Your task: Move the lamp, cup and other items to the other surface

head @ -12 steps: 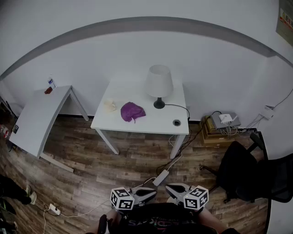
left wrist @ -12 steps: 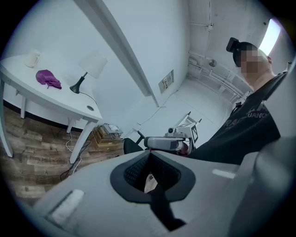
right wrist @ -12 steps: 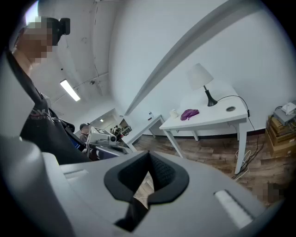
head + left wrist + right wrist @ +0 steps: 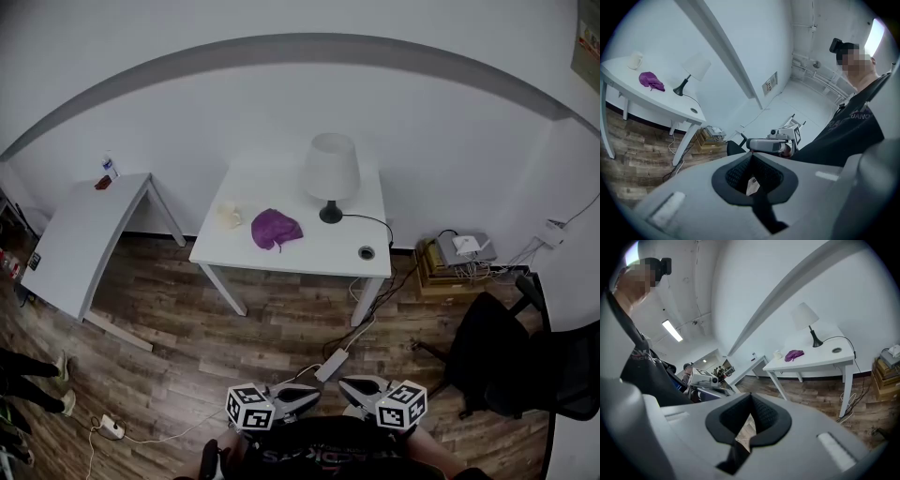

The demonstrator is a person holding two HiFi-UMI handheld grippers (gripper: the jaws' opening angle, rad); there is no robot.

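Wood floor — white table, lamp

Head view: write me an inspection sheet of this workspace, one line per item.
Surface: white centre table loaded; white side table at left nearly bare.
Job's things: white-shaded lamp with black base, cream cup and crumpled purple cloth, all on the centre table, untouched.
Clutter: small bottle and small dark object on the side table.
Grippers: left gripper and right gripper both shut, empty, held low by the person's body.
Cables: lamp's black cord crosses the tabletop; white power strip on the floor.
Surroundings: wood floor, black office chair, stack of boxes, bystander's legs.
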